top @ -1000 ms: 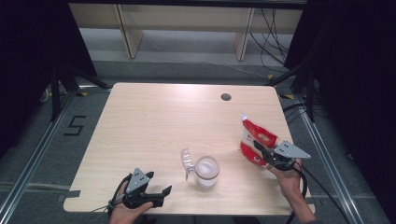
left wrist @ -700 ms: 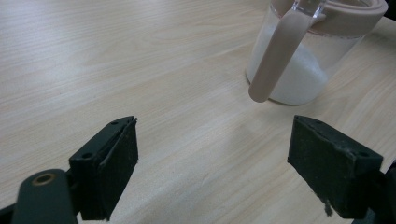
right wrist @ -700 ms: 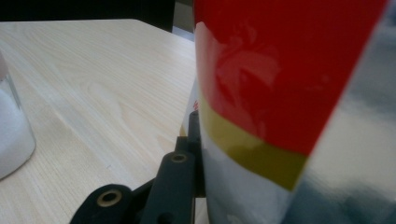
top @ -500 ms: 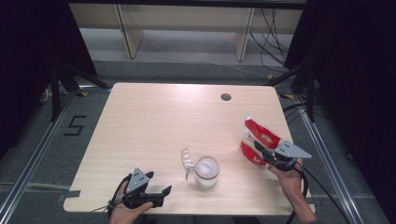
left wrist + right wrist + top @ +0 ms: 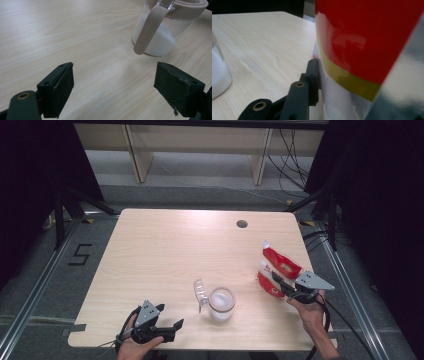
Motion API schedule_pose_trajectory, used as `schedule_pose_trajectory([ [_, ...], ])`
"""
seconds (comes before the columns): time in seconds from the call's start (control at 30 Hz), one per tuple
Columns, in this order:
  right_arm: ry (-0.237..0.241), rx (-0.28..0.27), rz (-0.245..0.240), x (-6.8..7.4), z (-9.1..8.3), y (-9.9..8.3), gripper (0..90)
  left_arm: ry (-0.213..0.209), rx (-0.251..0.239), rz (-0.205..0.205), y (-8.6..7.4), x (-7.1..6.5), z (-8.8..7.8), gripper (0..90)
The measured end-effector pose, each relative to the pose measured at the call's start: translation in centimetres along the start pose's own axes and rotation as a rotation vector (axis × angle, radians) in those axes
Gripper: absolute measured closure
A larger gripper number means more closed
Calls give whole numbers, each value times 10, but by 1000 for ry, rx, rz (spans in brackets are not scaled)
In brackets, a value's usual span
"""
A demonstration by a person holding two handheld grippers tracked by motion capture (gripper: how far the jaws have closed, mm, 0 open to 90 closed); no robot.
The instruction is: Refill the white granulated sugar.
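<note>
My right gripper (image 5: pixel 278 283) has just been opening around the red pouch (image 5: pixel 278 268), now set on the tabletop (image 5: pixel 165 250) right of the jar (image 5: pixel 221 303); left gripper (image 5: pixel 170 327) gapes empty.

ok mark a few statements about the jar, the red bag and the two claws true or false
1. The jar holds white powder. True.
2. The jar's lid is shut. False: the lid is flipped open to the side.
3. The red bag sits by the right claw, near the table's right edge. True.
4. The left claw grips the jar's handle. False: its jaws are open, short of the jar.
5. The table is metal. False: light wood.
</note>
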State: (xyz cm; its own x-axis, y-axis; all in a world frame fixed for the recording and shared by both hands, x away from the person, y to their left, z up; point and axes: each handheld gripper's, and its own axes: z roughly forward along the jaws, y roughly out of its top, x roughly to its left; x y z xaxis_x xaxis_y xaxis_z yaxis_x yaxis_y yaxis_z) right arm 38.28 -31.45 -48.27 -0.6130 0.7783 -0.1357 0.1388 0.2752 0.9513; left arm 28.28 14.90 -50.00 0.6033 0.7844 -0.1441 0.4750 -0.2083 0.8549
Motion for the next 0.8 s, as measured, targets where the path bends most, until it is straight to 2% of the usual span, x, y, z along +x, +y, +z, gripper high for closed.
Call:
schedule_pose_trajectory([
  [0.03, -10, -9, 4, 0, 0, 0, 696, 0, -1, -4, -1, 0, 0, 155],
  [0.07, 3, 21, 46, 3, -2, 0, 688, 3, 0, -4, -1, 0, 0, 155],
  [0.1, 4, 20, 37, 1, -2, 0, 683, 3, 4, 17, 0, 1, -1, 155],
  [0.23, 12, 4, 63, 1, -2, 1, 632, 1, 6, 16, 0, 1, -1, 155],
  [0.33, -1, 4, 40, -1, -4, 0, 615, 0, 0, 9, 1, 1, -1, 155],
  [0.4, 3, 10, 55, 0, -4, 1, 595, 0, 1, -2, 0, 0, 0, 155],
  [0.43, 15, 0, 74, 1, -4, 1, 563, 1, 4, 15, 0, 1, -1, 155],
  [0.57, -7, 20, 74, 1, -5, 2, 501, -1, 2, 12, 0, 1, -1, 155],
  [0.6, -5, 25, 87, 2, -5, 2, 493, 1, 0, -6, -1, 0, 0, 155],
  [0.63, -19, 6, 67, 1, -6, 2, 472, 3, 2, 7, 0, 0, -1, 155],
  [0.67, -31, 13, 113, 4, -8, 3, 456, 2, -1, -2, 0, 0, -1, 155],
  [0.73, -27, 18, 112, 3, -9, 4, 440, 1, -2, -10, 0, 0, 0, 155],
  [0.77, -8, 15, 116, 3, -10, 4, 431, 2, 0, -8, -1, 0, 0, 155],
  [0.8, -28, 18, 121, 3, -12, 5, 423, 1, -1, -8, -1, 0, -1, 155],
])
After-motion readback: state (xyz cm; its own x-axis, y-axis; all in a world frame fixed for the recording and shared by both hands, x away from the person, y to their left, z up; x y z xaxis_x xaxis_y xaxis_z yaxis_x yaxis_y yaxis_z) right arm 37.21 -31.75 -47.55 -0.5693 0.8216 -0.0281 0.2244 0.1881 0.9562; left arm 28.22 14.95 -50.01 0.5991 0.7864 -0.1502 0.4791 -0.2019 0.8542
